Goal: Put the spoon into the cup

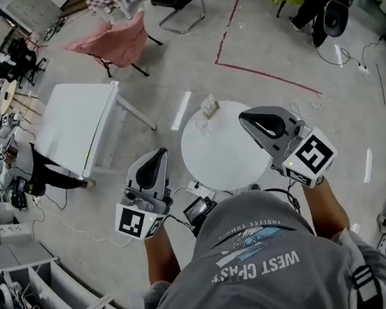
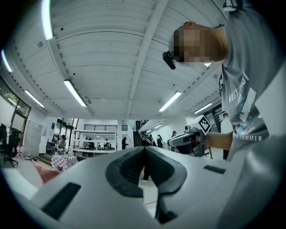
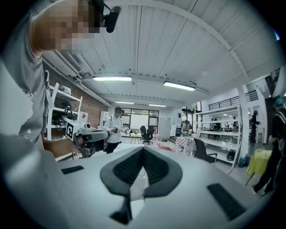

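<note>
Left gripper: the white two-jaw left gripper (image 2: 144,151), carrying its marker cube, is held just off the table's rim at 8 o'clock in the head view. Its dark ribbed pads are pressed together at the tips with nothing between them, and it is aimed up at the white panelled ceiling (image 2: 111,53).

Right gripper: the white two-jaw right gripper (image 3: 143,151) hangs over the table's rim at about 2 o'clock. Its pads also meet, and nothing is pinched between them. Its own view also takes in ceiling lights.

Table: a round white table (image 1: 221,161) stands directly in front of the person, who wears a grey printed T-shirt (image 1: 260,267).

Spoon and cup: a small pale object (image 1: 208,106) sits at the table's 12 o'clock rim, well apart from both grippers. It is too small to tell cup from spoon.

Surroundings: a white rectangular folding table (image 1: 74,128) stands at 9 o'clock from the round one. A pink fabric chair (image 1: 112,39) is at 11 o'clock. A red tape line (image 1: 260,71) runs across the grey floor at 1 o'clock.

Background: both gripper views show other people standing among shelves and desks far down the hall.
</note>
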